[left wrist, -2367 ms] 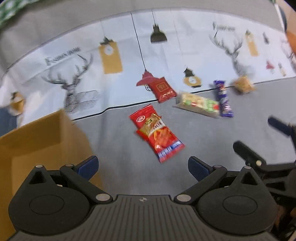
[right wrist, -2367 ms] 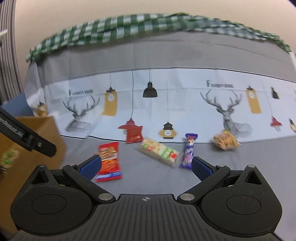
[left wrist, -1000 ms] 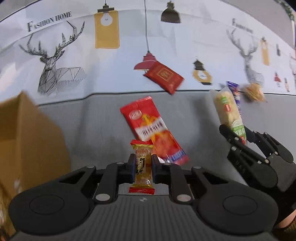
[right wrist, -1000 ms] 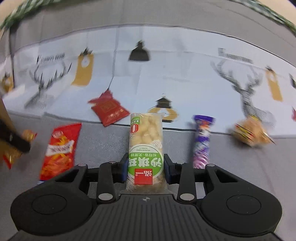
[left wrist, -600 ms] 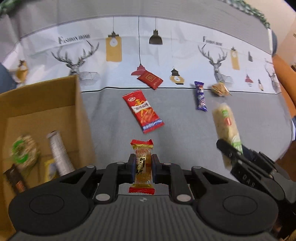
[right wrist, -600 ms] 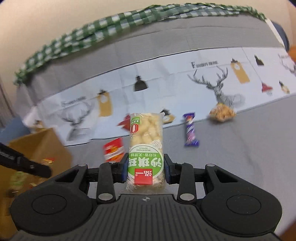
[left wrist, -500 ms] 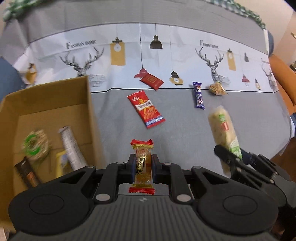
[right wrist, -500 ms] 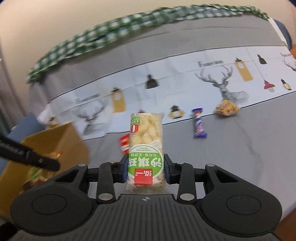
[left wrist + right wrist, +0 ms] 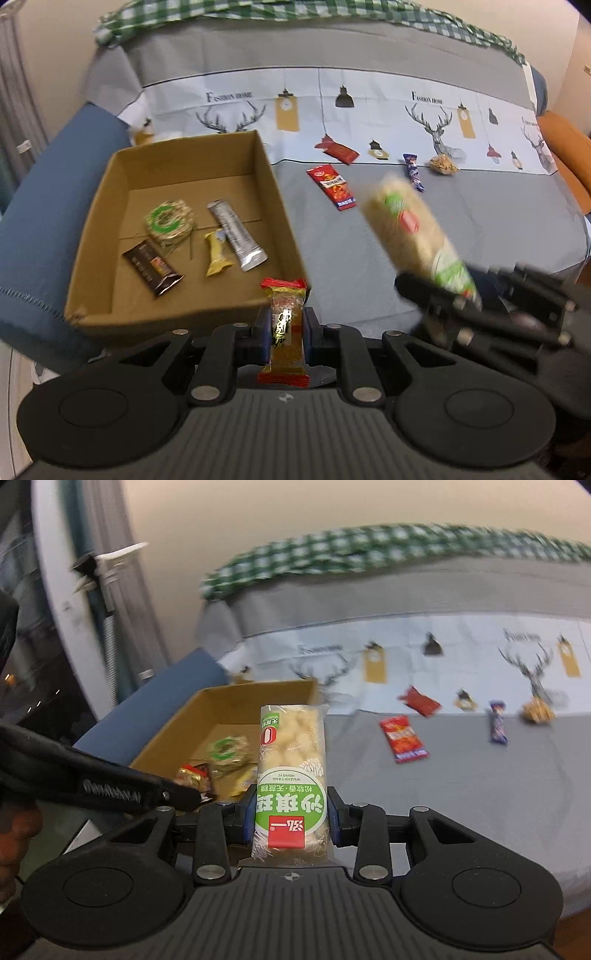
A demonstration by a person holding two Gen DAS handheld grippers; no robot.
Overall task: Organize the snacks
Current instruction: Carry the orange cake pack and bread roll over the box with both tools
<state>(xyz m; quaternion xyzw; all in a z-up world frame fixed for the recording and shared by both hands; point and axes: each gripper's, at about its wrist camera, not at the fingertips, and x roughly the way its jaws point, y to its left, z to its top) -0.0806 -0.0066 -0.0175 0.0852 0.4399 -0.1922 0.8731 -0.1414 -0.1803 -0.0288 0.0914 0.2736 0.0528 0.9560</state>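
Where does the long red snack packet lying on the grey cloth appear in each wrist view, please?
Left wrist view: the long red snack packet lies upper centre on the grey cloth, right of the cardboard box.
Right wrist view: the same packet sits right of centre, beyond the held snack.
Shared landmark: the purple wrapper lies just to its right in both.

left gripper (image 9: 284,334) clamped; right gripper (image 9: 291,818) clamped, both level
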